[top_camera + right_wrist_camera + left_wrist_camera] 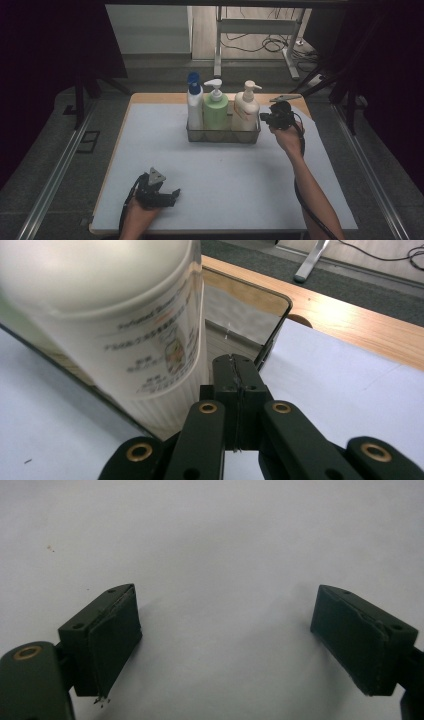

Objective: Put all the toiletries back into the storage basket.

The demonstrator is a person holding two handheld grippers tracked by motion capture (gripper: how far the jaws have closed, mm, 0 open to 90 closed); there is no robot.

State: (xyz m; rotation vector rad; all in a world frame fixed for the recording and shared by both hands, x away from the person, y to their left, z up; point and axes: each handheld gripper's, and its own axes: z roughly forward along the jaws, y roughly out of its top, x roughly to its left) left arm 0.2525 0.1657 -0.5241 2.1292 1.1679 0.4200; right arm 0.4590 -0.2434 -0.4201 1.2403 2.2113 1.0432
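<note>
A clear, smoke-tinted tray [223, 134] sat toward the far side of the table [225, 200], on the pale sheet covering most of the top. It held 3 bottles upright in a row, close together: a white bottle w/ blue cap [194, 102] at the left end, a green pump bottle [215, 107] in the middle, and a cream pump bottle [246, 109] at the right end. What the bottles held inside couldn't be told.

The right gripper [265, 117] was up at the tray's right end, just beside the cream bottle, held in the right hand [287, 137]. In the right gripper view its jaws were pressed together w/ nothing between them, tips [235, 371] at or near the tray's end wall [272, 342], the cream bottle [125, 315] looming blurred at left w/ a printed label.

The left gripper [170, 196] rested low over the near-left part of the sheet, well apart from the tray, in the left hand [137, 217]. Its jaws stood wide apart over the bare sheet [225, 555], holding nothing.
</note>
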